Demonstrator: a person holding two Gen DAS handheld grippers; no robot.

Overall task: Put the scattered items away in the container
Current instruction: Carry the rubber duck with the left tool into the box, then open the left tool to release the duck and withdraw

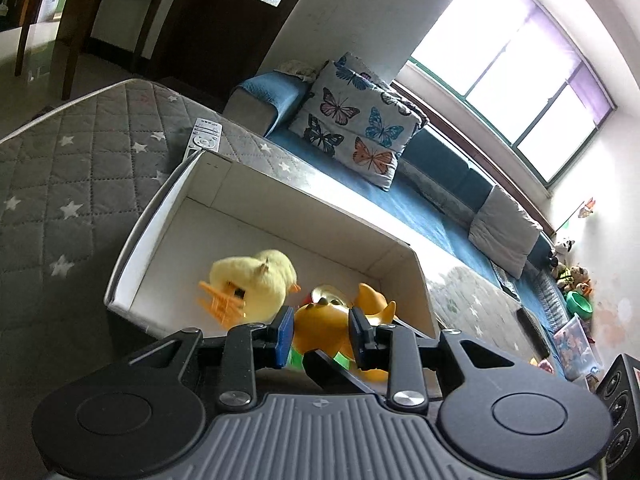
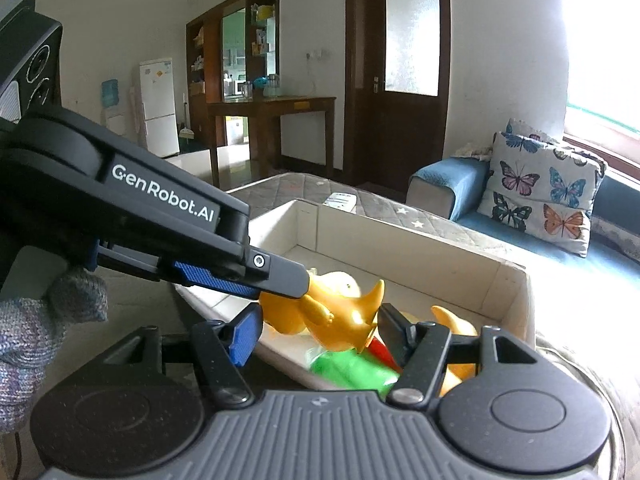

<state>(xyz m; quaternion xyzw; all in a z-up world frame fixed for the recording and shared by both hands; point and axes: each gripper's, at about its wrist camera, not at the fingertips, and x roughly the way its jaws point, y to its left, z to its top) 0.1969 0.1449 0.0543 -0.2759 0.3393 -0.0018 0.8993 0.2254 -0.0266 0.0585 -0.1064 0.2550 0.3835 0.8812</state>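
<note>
A white cardboard box [image 1: 140, 248] sits on the grey star-quilted mattress [image 1: 60, 168]; it also shows in the right wrist view [image 2: 516, 280]. A yellow plush duck [image 1: 256, 280] lies inside it. My left gripper [image 1: 322, 334] is shut on an orange rubber toy [image 1: 320, 324] over the box's near end, also seen from the right wrist view [image 2: 340, 312]. My right gripper [image 2: 316, 334] is open, its fingers either side of the same toy without pressing it. A green toy [image 2: 348, 372] and another orange toy [image 2: 456, 328] lie in the box.
A white remote control [image 1: 204, 136] lies on the mattress beyond the box. A blue sofa with a butterfly cushion [image 1: 352, 128] runs along the window. A black speaker [image 1: 620, 392] stands at the right. A wooden table [image 2: 272, 112] stands further back.
</note>
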